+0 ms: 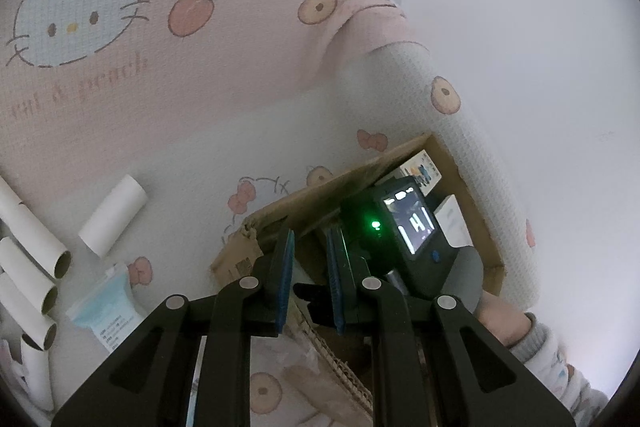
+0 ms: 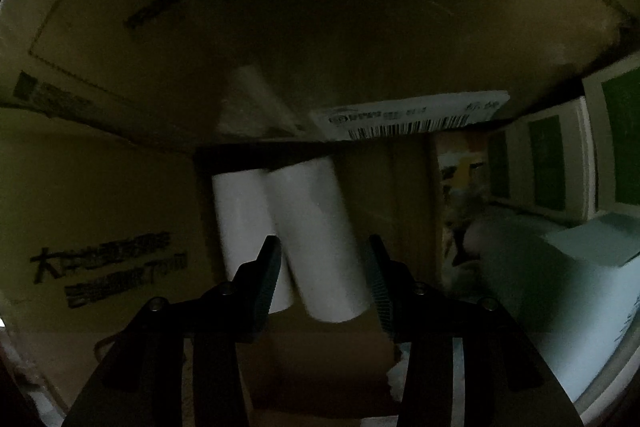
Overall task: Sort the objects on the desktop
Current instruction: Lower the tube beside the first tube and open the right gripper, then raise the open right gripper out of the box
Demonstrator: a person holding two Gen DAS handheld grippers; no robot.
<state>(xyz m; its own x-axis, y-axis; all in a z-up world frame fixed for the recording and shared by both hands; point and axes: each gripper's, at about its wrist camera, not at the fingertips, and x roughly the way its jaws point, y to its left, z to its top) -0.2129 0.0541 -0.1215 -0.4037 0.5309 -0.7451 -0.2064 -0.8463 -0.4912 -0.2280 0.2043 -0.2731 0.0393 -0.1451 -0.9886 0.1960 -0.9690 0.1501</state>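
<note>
My left gripper point(image 1: 310, 267) is open and empty, hovering above the near edge of a brown cardboard box point(image 1: 304, 203). Several white paper tubes point(image 1: 114, 217) lie on the cloth at the left, with a pack of blue face masks point(image 1: 106, 311) beside them. My right gripper point(image 2: 324, 271) is inside the dark box; its jaws stand open on both sides of a white paper tube point(image 2: 320, 239) without pinching it. A second white tube point(image 2: 244, 227) lies against it on the left. The right gripper's body point(image 1: 404, 227) shows in the left wrist view, reaching into the box.
A pink and white Hello Kitty cloth point(image 1: 160, 67) covers the table. Inside the box are a white barcode label point(image 2: 412, 117), green and white cartons point(image 2: 560, 163) at the right, and a pale blue pack point(image 2: 568, 283). The person's sleeve point(image 1: 552, 359) is at the lower right.
</note>
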